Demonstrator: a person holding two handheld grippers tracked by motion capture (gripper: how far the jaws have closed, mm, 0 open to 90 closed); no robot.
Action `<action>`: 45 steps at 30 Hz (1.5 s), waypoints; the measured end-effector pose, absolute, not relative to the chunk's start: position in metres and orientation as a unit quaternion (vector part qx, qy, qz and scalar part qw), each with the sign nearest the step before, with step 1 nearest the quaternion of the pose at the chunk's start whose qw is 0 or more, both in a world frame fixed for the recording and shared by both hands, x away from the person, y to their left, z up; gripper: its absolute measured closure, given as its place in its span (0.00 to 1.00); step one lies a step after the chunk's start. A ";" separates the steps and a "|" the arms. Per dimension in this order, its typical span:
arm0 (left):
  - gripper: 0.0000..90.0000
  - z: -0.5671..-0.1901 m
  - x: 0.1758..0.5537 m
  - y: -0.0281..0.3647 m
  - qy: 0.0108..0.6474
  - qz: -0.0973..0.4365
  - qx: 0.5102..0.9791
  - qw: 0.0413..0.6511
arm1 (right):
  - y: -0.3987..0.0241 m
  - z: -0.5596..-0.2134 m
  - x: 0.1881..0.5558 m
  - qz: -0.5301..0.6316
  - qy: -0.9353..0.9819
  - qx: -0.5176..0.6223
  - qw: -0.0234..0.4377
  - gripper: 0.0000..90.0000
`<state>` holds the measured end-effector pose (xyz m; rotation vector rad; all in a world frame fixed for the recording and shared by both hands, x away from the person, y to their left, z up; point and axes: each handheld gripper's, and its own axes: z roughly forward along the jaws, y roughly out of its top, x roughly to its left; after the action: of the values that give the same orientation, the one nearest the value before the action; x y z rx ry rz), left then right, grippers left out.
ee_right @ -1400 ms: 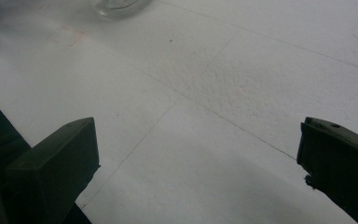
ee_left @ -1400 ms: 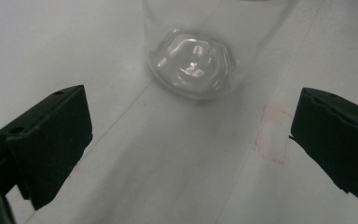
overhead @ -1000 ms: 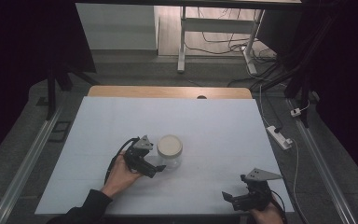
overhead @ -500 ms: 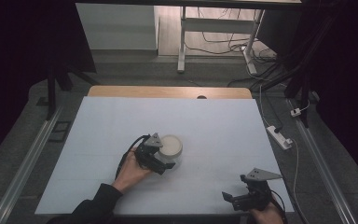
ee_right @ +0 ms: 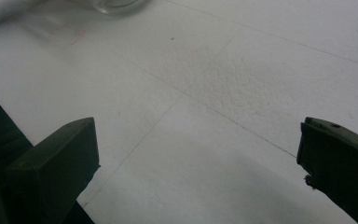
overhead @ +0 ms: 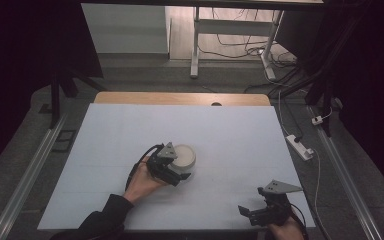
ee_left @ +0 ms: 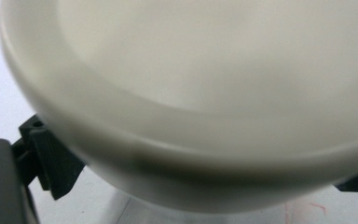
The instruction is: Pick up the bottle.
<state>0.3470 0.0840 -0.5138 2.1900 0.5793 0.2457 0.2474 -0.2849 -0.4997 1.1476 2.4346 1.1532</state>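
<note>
A jar [overhead: 185, 154] with a cream-white lid stands near the middle of the white table [overhead: 230, 135]. My left gripper [overhead: 179, 170] reaches it from the near left, open, with one jaw on each side of the lid. The lid [ee_left: 205, 93] looms close and blurred in the left gripper view, and the left gripper [ee_left: 200, 170] has its jaws spread wide at the lid's two edges. Clear glass shows under the lid. My right gripper [overhead: 248, 212] sits low at the table's front right, open. In its own view the right gripper [ee_right: 198, 154] holds nothing, and the jar's glass base [ee_right: 116, 4] shows far off.
A white power strip [overhead: 300, 146] with its cable lies on the floor just past the table's right edge. A wooden strip [overhead: 180, 98] borders the far edge. Metal rails [overhead: 35, 170] run along both sides. A desk frame [overhead: 195, 45] stands behind.
My left gripper has slid right and forward until its jaws straddle the jar's lid; a second ago it was beside the jar. The right gripper has stayed put.
</note>
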 end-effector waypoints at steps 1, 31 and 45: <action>0.08 -0.514 0.347 0.084 0.229 0.100 0.872 0.420 | -0.285 -0.500 0.247 0.391 0.827 0.390 0.106 0.00; 0.09 -0.500 0.334 0.083 0.237 0.105 0.870 0.420 | -0.285 -0.499 0.247 0.395 0.828 0.383 0.107 0.00; 0.09 -0.483 0.317 0.090 0.227 0.115 0.865 0.432 | -0.285 -0.499 0.246 0.395 0.829 0.382 0.107 0.00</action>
<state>0.3169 0.0900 -0.4834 2.1571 0.5660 0.2855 0.2462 -0.2848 -0.4992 1.1248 2.4397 1.1633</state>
